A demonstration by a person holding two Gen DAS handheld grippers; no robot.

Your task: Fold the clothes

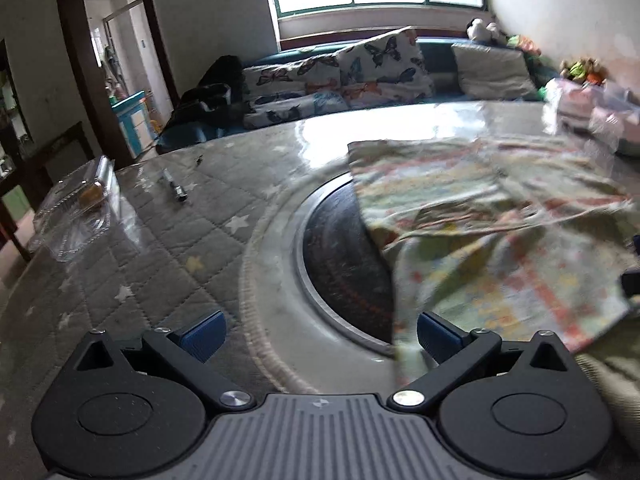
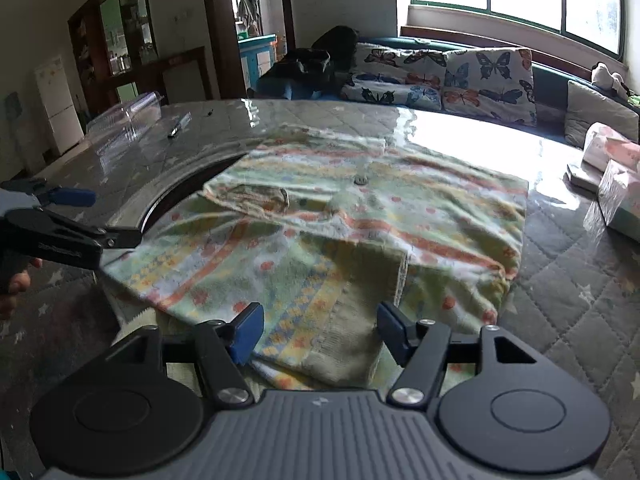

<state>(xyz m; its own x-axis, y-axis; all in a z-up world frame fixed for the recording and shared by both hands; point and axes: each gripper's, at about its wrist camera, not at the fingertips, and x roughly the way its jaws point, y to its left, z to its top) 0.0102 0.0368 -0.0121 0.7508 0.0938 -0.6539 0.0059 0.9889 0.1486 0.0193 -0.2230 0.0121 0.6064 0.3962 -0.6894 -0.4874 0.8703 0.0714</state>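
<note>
Folding is partway along: the patterned garment (image 2: 320, 240) lies spread over the middle of the desk (image 2: 580, 280), its left part covering half of the round dark inset (image 1: 340, 256) in the desk top, its near hem hanging just past the near edge. One flap already lies doubled over the body, its folded edge running across the cloth.

Right tongs (image 2: 320, 332): spread, pads standing either side of the near hem, not pressing it. Cloth sits between them but looks loose.

Left tongs (image 1: 320, 330): spread wide, nothing pinched. The garment's left edge drapes against the right-hand pad only. From the right wrist view they sit off the cloth's left side, near the desk's left part.

Judgement on doing this step well: take the near hem at two spaced points, one per hand, each bite catching every layer so the doubled flap does not slide. Lift low, carry the hem toward the far edge, lay it square on the far hem. Keep clear of the plastic box (image 1: 76, 208) and the pen (image 1: 176, 186) at the far left corner. Fleecy cloth likely holds a crease poorly, so press flat after.
</note>
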